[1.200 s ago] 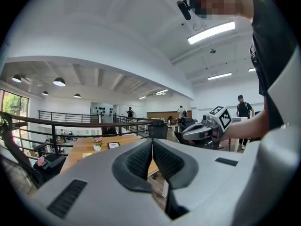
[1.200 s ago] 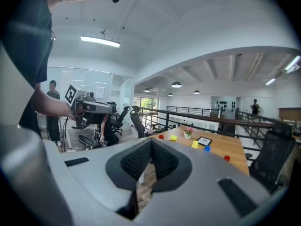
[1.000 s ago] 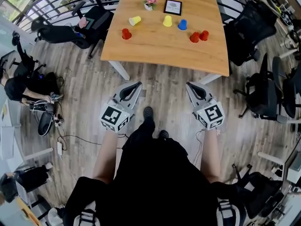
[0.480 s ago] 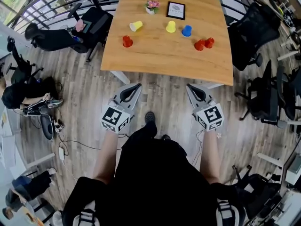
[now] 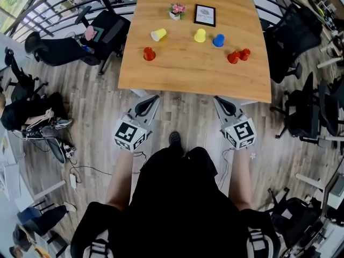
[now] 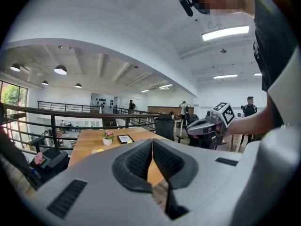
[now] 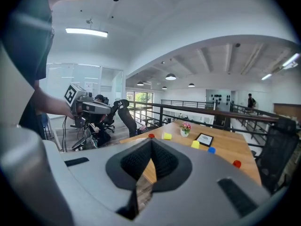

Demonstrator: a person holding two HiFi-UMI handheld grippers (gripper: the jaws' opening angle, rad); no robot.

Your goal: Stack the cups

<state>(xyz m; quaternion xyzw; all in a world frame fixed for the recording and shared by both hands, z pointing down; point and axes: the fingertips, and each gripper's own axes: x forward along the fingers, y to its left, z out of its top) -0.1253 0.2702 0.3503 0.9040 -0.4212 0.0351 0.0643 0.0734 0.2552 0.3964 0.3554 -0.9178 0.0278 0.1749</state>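
Six cups (image 5: 200, 35) loose on table (image 5: 188, 71), none stacked | left gripper (image 5: 153, 98) and right gripper (image 5: 218, 99) clenched empty, near table edge | risk: shut jaws arriving would knock cups over

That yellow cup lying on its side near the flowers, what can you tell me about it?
The tipped cup is small, plain yellow, plastic by its look. It lies on its side on the wooden table, its mouth seemingly toward the table's left edge, left of and nearer the person than the flower pot. Only the tabletop touches it.
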